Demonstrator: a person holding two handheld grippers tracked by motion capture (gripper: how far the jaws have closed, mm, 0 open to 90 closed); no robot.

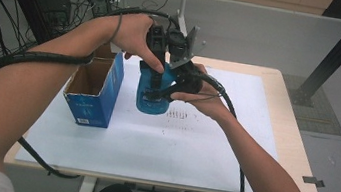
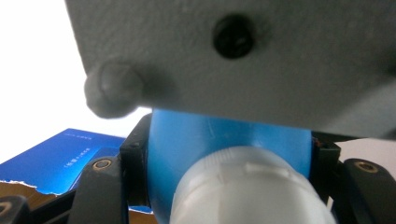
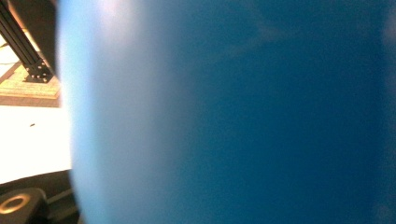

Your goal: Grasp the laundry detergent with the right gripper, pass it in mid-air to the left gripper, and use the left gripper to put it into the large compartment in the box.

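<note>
One blue bottle is held upright just above the white-covered surface, right beside one open blue cardboard box. Two claws share it: the left claw pinches the bottle's shoulder below its white cap, likely to steady it, while the right claw presses together on the body from the side.

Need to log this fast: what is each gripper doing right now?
Left gripper: closed on the blue bottle, just below its white cap.
Right gripper: closed on the same blue bottle's body.
</note>
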